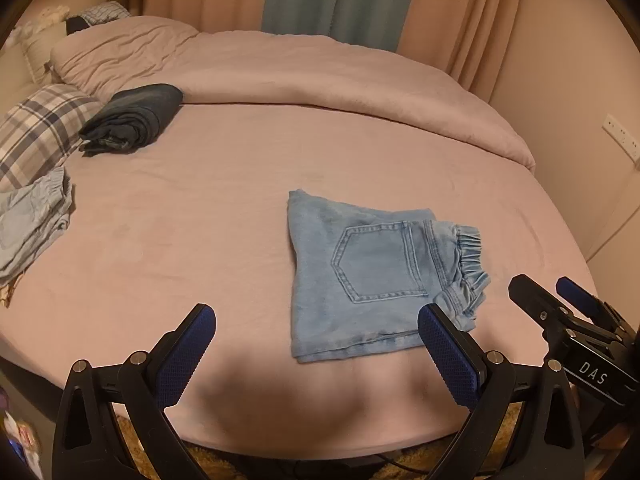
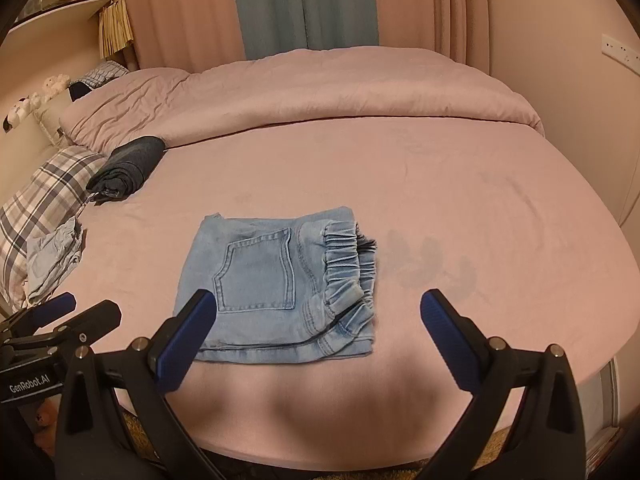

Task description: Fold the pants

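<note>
**Between your claws: pants folded and lying flat**

Ahead of your left claw and right claw, both spread wide and holding nothing, the light denim pants lie on the bed as a compact rectangle, pocket up, elastic waistband toward your right. Folding looks finished; at most, you might square the edges. Farther left sits a dark folded garment and a crumpled pale one, seemingly unfolded.

"DAS" on the right hand-held gripper; "GenRobot.AI" on the left hand-held gripper
</note>
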`<state>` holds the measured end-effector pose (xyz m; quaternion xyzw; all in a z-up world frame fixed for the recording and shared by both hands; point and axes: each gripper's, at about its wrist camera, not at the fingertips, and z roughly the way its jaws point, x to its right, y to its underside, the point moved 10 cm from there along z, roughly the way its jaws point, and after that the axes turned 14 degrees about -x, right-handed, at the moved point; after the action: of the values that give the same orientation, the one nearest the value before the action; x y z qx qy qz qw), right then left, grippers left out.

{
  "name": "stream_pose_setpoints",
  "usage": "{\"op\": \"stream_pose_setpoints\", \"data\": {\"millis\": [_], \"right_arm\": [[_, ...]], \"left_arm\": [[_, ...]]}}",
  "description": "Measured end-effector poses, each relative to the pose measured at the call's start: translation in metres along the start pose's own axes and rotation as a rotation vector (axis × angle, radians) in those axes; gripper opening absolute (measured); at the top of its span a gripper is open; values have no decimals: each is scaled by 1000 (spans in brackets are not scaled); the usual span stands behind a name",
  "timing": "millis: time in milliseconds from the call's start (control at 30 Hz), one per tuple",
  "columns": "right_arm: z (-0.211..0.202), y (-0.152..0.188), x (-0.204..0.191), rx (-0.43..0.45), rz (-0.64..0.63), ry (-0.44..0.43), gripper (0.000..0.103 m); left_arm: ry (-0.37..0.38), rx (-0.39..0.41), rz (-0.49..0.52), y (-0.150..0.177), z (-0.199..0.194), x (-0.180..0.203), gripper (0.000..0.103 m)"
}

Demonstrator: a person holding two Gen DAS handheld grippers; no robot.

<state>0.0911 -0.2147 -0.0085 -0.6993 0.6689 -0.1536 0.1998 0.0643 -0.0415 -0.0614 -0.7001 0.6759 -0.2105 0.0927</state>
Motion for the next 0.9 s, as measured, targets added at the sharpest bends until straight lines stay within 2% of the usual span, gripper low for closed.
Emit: {"op": "stream_pose_setpoints", "data": {"millis": [900], "right_arm": [[0, 0, -3, -2, -5, 13, 103]], "left_arm": [[17, -1, -9, 0, 0, -2, 100]]}}
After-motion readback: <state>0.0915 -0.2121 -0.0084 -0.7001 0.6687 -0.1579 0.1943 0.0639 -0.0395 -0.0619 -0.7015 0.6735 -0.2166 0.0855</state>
